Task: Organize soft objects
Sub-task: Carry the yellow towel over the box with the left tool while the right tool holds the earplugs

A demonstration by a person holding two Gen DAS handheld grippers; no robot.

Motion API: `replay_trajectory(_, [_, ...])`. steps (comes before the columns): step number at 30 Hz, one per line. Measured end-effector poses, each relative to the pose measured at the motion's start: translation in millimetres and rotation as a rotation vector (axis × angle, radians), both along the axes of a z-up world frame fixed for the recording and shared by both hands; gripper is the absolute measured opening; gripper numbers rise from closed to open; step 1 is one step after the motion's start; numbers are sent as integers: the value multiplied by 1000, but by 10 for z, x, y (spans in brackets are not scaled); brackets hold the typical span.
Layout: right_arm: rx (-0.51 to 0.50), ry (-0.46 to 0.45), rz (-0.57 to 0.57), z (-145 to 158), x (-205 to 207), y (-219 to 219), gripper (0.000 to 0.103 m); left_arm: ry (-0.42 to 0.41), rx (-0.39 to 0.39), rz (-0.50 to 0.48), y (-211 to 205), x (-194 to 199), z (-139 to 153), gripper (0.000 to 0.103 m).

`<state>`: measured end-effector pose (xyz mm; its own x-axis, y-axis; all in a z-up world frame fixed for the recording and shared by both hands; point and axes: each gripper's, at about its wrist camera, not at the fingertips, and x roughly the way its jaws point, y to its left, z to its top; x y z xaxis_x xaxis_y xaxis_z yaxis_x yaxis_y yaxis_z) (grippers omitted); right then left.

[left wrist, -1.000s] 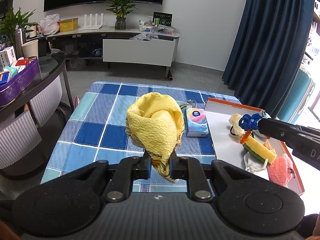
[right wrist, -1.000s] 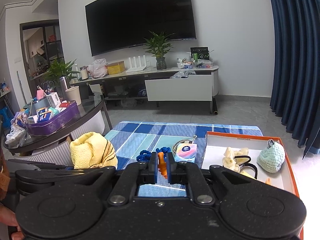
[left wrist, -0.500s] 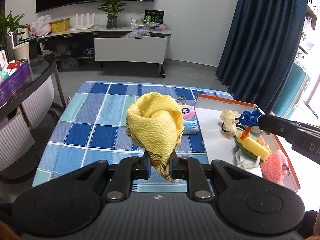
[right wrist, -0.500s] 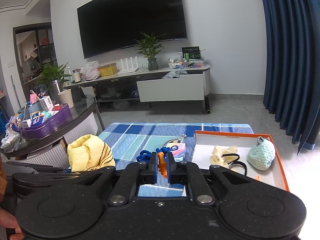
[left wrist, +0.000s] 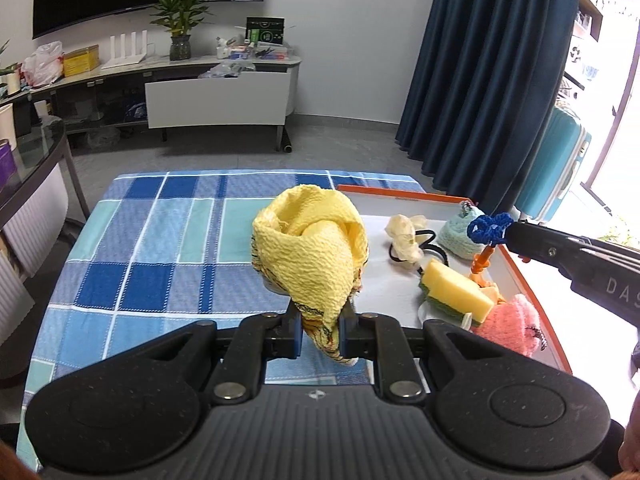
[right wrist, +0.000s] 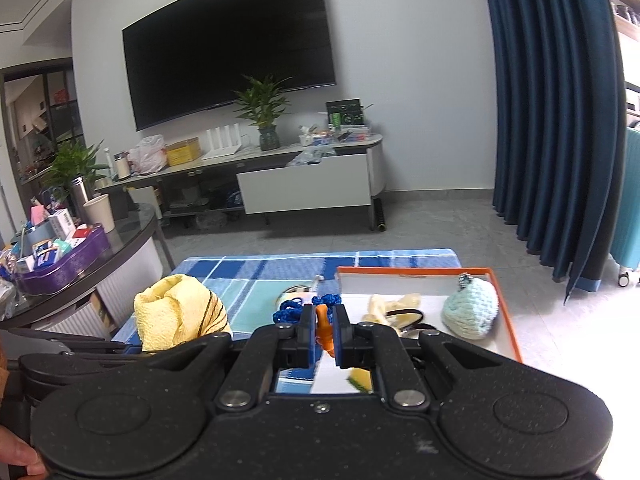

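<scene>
Two tools, each clamping something soft

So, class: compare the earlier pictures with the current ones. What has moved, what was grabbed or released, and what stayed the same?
Both hand-held grippers carried their loads sideways toward the orange-rimmed tray; the tissue pack is now hidden behind the yellow cloth. Nothing was grabbed or released. The left hand-held gripper still clamps the cloth, the right hand-held gripper still clamps the blue-and-orange knotted cord, and the tray's contents lie unchanged.

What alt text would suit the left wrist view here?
The left gripper, shut on a crumpled yellow cloth, holds it above a blue checked tablecloth. Right of it, the right gripper holds a blue-and-orange cord over an orange-rimmed tray of soft items.
</scene>
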<state>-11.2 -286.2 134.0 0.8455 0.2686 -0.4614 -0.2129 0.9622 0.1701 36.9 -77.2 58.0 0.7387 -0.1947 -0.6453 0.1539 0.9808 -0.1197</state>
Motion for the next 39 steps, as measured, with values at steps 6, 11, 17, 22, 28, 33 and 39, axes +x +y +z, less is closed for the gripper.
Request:
replay_trajectory(6, [4, -5, -37, -2, 18, -149, 10, -4, 5, -45, -174, 60, 3, 18])
replay_trajectory(11, [2, -8, -63, -6, 37, -257, 10, -9, 5, -75, -309, 127, 9, 18])
replay_trajectory(17, [2, -3, -92, -12, 89, -395, 10, -11, 1, -103, -426, 206, 10, 19])
replay_trajectory(22, [-5, 1, -109, -35, 125, -482, 11, -10, 3, -123, -503, 263, -6, 19])
replay_trajectory(28, [-8, 4, -123, -52, 198, -554, 11, -11, -2, -136, -572, 355, 5, 19])
replay_trajectory(33, [-15, 4, -136, -68, 255, -582, 11, -12, -5, -145, -640, 423, 4, 19])
replay_trajectory(39, [-17, 14, -152, -104, 320, -639, 11, 0, -12, -162, -710, 512, -7, 19])
